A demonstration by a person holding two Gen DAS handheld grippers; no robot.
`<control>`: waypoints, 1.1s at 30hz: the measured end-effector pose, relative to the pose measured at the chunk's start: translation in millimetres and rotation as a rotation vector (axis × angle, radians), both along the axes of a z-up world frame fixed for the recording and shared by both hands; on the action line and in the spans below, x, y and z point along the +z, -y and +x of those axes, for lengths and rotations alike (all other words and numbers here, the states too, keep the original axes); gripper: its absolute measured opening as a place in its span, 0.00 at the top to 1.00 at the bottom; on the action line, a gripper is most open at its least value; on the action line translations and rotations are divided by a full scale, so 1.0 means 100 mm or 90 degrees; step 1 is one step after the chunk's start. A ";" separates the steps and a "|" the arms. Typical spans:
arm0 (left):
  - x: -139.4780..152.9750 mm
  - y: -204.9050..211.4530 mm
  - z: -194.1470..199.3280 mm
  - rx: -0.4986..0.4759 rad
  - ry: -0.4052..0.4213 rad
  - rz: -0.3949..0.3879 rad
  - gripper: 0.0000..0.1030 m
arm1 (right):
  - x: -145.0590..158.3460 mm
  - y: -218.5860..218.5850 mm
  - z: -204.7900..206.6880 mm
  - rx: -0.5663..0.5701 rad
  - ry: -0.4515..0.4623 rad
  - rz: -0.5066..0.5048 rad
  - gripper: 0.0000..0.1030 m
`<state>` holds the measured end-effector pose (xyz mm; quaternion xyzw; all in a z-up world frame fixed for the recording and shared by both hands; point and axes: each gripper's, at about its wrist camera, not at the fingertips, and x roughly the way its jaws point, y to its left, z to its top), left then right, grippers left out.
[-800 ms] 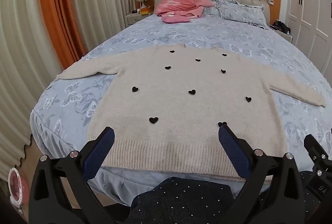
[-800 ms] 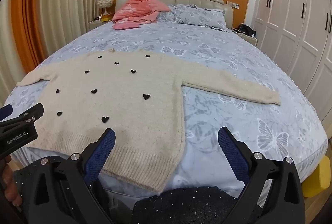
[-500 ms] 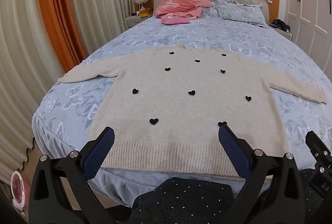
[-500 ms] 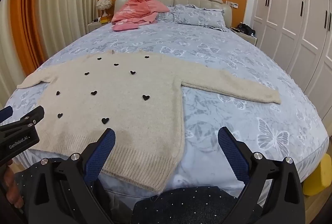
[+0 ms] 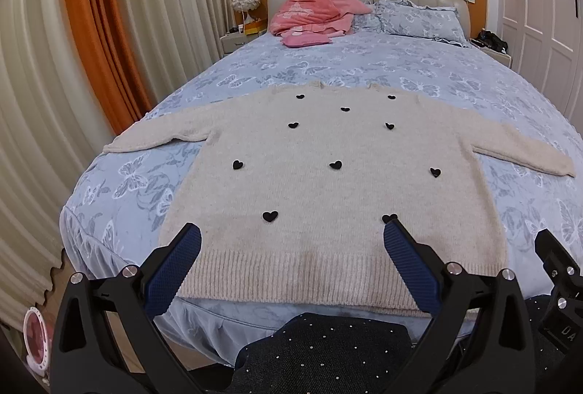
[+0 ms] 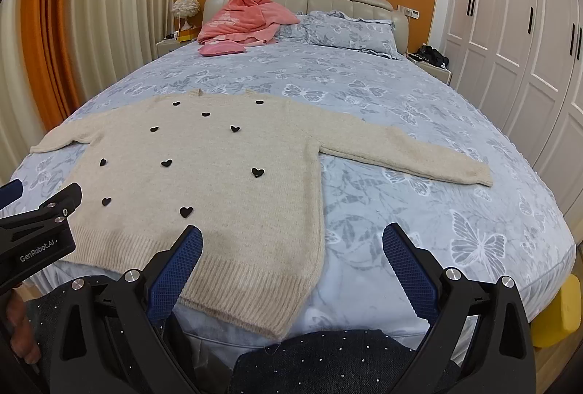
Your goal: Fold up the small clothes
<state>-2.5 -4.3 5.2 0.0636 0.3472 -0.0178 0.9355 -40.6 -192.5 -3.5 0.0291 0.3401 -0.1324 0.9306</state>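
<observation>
A cream knitted sweater (image 5: pixel 328 182) (image 6: pixel 204 182) with several black hearts lies flat on the blue butterfly-print bed (image 5: pixel 364 66) (image 6: pixel 419 211), sleeves spread to both sides, hem toward me. My left gripper (image 5: pixel 291 233) hangs open above the hem, its blue pads wide apart with nothing between them. Over the sweater's right hem corner and the bare sheet my right gripper (image 6: pixel 291 233) is open too and holds nothing. Neither touches the cloth.
A pink garment (image 5: pixel 317 11) (image 6: pixel 247 18) lies heaped at the headboard beside blue pillows (image 6: pixel 349 29). Curtains (image 5: pixel 91 47) hang left, white wardrobes (image 6: pixel 510 47) stand right. Nightstands flank the bed. A person's dark speckled clothing (image 5: pixel 320 354) fills the near bottom edge.
Both views have tilted up slightly, so more of the wall and picture shows. Sweater and open grippers keep their places.
</observation>
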 end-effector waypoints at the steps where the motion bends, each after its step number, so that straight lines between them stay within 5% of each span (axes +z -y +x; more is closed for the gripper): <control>1: 0.01 -0.01 0.00 0.000 0.000 -0.001 0.05 | 0.00 0.00 0.00 0.001 0.000 -0.001 0.05; 33: 0.04 -0.01 -0.02 -0.001 0.005 0.012 0.05 | 0.00 -0.01 -0.02 0.002 0.001 -0.005 0.05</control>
